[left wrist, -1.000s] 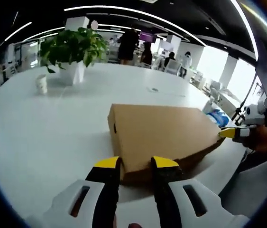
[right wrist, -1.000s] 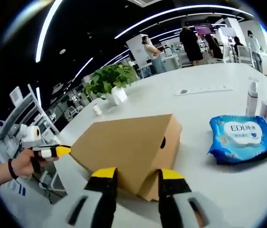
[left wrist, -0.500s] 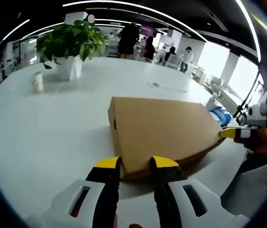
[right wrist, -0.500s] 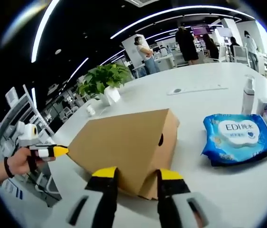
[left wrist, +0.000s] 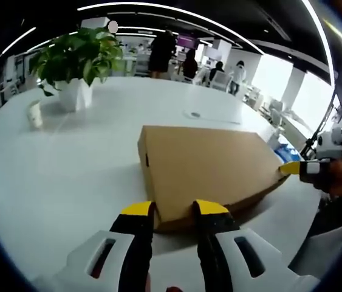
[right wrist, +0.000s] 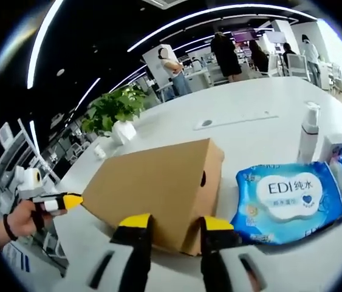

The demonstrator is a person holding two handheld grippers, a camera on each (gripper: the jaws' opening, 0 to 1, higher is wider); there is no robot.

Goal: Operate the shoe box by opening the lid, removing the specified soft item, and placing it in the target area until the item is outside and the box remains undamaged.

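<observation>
Cardboard shoe box (left wrist: 210, 167): we see its lid down.
Left gripper (left wrist: 174, 210): our jaws spread at near corner.
Right gripper (right wrist: 169, 222): jaws spread likewise.

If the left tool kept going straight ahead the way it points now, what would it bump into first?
Most likely the cardboard shoe box: its near corner sits right at the left tool tips, between the two open jaws.

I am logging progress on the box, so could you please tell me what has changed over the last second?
Little has changed. Both gripper views shifted slightly, so the wipes pack looms larger and the potted plant sits further left; that is camera motion. The shoe box stays closed on the table, the left gripper and right gripper still open at its corners, nothing grasped.
</observation>
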